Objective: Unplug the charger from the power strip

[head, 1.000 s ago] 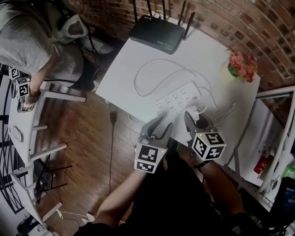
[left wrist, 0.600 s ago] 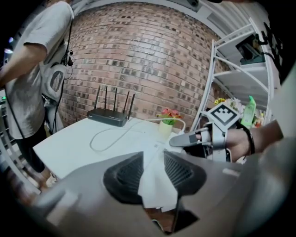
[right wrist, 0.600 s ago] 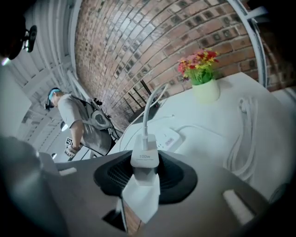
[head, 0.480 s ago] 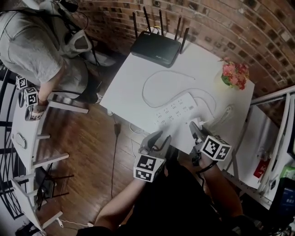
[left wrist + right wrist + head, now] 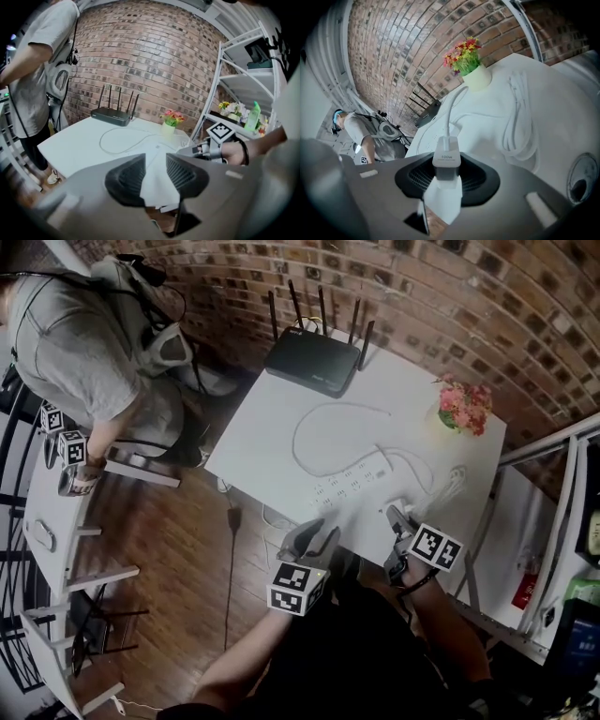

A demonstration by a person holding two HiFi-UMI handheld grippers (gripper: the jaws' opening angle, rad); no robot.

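A white power strip (image 5: pixel 354 479) lies across the middle of the white table (image 5: pixel 272 432). My right gripper (image 5: pixel 397 519) hovers at the table's near edge, to the near right of the strip, shut on a white charger (image 5: pixel 446 158). The charger stands upright between the dark pads, its white cable (image 5: pixel 452 105) running off toward the table. It sits apart from the strip. My left gripper (image 5: pixel 316 540) hangs just off the near edge, left of the right one. Its jaws (image 5: pixel 154 176) stand open with nothing between them.
A black router (image 5: pixel 312 360) with antennas sits at the far edge and a flower pot (image 5: pixel 459 407) at the far right corner. A coiled white cable (image 5: pixel 450 486) lies right of the strip. A person (image 5: pixel 84 352) stands at the left; a metal rack (image 5: pixel 562 484) stands at the right.
My right gripper has rolled and drawn back toward the near edge with the charger in it, farther from the strip. The left gripper has hardly moved.
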